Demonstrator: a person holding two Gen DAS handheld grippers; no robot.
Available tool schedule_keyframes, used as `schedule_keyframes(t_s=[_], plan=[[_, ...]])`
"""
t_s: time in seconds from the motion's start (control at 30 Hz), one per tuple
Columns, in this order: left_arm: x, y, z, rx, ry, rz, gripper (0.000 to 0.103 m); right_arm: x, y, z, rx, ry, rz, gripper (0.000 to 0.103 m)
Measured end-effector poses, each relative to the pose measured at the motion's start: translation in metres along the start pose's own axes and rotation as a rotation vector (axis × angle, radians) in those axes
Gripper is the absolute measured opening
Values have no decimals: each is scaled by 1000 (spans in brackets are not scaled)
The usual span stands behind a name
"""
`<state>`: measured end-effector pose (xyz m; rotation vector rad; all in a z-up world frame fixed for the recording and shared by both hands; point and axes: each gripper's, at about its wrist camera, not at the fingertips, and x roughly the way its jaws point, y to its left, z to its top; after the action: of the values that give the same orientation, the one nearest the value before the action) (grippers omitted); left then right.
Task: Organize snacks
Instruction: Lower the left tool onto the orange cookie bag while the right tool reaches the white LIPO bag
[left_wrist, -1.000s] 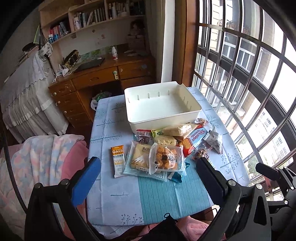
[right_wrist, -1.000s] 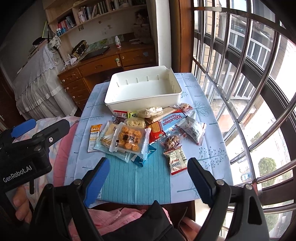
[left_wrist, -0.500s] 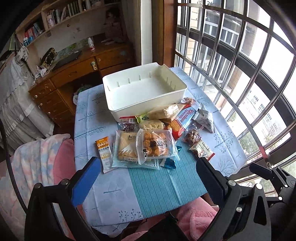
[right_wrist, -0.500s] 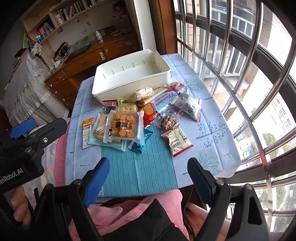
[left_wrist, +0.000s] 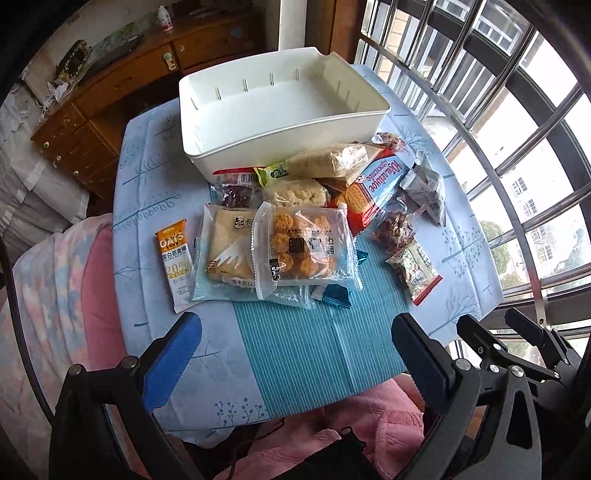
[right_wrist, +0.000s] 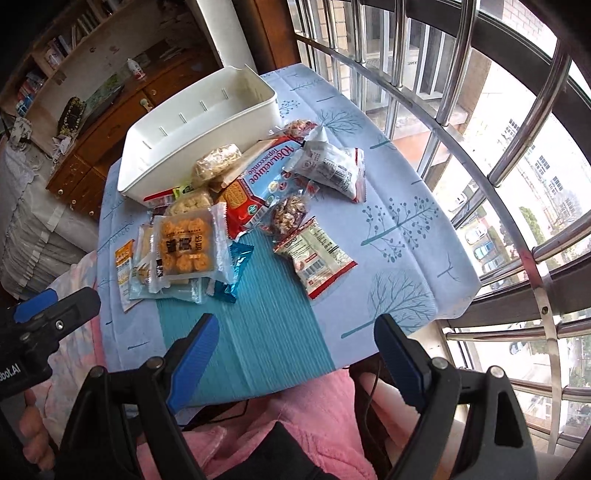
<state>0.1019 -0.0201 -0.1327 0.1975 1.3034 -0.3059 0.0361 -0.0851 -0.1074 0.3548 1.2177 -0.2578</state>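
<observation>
Your left gripper (left_wrist: 295, 350): the jaws stand wide and hold nothing; they point down at the near, striped part of the table (left_wrist: 295, 350).
Your right gripper (right_wrist: 295, 350): the jaws are also wide and empty, over the same near edge; you see it at the right border of the left wrist view too.
Your lap: pink cloth (right_wrist: 314, 417) lies under both grippers.
Snacks and jaws: all packets lie beyond the fingertips, apart from them, none between the jaws.
Nearest packets: the clear cookie pack (left_wrist: 304, 245) lies on top of a flat cake pack (left_wrist: 225, 254), ahead of your left jaws; a blue wrapper (left_wrist: 336, 293) shows under its near edge.
Left side: the oats bar (left_wrist: 175, 262) lies just beside the cake pack.
Right side: the nut packet (right_wrist: 314, 254) lies ahead of your right jaws, alone on the cloth.
Further: the red and blue biscuit bag (right_wrist: 258, 184) and smaller bags lie against the tray.
Far: the white tray (left_wrist: 280, 140) stands empty behind the pile.
</observation>
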Motion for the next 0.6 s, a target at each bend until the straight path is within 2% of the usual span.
schedule_keyframes(t_s=[0.2,0.4,0.6], plan=[[49,-5,21,-24,141,-7,102,43,-4,18,-44,57,-18,87],[93,-7,38,-67,261,34,102,86,-6,30,-113,162,-51,87],[126,-3,54,-127,338,59,102,121,-8,41,-171,267,-27,87]])
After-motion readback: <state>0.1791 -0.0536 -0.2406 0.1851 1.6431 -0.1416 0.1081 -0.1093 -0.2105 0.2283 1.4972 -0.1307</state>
